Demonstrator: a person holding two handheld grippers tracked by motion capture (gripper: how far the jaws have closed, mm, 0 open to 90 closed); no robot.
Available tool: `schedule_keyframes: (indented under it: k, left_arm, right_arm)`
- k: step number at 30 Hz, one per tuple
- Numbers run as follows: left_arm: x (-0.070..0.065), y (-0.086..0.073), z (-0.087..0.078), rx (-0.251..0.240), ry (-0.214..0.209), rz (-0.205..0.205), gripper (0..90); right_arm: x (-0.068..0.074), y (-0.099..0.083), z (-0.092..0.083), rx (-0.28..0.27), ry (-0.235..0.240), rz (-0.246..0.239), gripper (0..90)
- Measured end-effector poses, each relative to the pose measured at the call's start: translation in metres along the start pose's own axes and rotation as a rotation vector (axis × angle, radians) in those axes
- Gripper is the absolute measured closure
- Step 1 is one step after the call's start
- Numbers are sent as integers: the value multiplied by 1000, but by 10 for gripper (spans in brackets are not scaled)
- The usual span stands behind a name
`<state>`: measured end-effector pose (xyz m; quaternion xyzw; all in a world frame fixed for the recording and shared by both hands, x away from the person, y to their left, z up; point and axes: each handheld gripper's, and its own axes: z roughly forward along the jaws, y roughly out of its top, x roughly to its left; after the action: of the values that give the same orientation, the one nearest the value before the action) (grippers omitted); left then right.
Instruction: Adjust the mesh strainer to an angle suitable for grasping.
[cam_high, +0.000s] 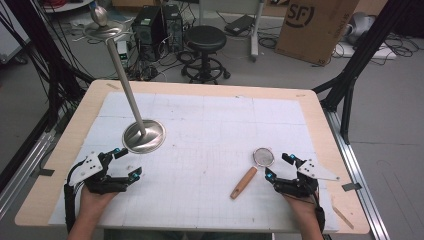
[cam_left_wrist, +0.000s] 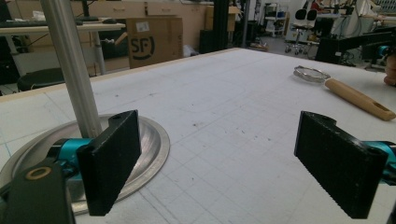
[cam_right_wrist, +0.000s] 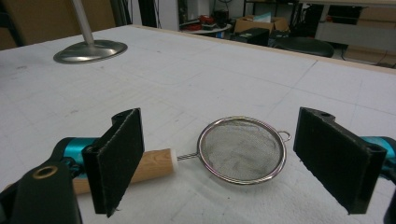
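Your right gripper (cam_high: 276, 167) hovers just beside the strainer (cam_high: 263, 157) lying near the table's (cam_high: 60, 150) right front, jaws wide apart and empty. It looks light, with a thin, delicate mesh, so take the stiff wooden handle (cam_high: 243, 183). Your left gripper (cam_high: 126, 162) waits by the stand's base (cam_high: 144, 136), jaws also apart.

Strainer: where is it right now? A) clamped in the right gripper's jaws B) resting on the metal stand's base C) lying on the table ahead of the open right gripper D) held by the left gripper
C: the strainer lies flat on the table, apart from the right gripper, whose jaws stand wide open.
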<state>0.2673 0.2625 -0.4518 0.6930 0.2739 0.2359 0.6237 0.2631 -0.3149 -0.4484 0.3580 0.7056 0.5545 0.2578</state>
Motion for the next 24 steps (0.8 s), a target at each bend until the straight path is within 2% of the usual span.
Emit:
schedule_keyframes:
  k: [6,12,15,16,18,21,24]
  left_arm:
    - [1,0,0,-2,3,-14,154]
    - [0,0,0,-3,1,-2,155]
    - [-2,0,-1,-9,2,15,155]
    - [-2,0,-1,-9,2,17,155]
    - [-2,0,-1,-10,1,16,155]
    - [-1,0,-1,-9,1,4,154]
    - [-1,0,-1,-10,4,8,154]
  right_arm:
    - [-1,0,0,0,2,17,153]
    - [1,0,0,3,13,-17,154]
    - [3,1,0,35,56,-11,197]
    - [3,1,0,35,56,-11,197]
    - [4,2,1,59,97,-28,247]
    - [6,2,3,88,120,-25,275]
    - [7,3,4,120,152,-15,358]
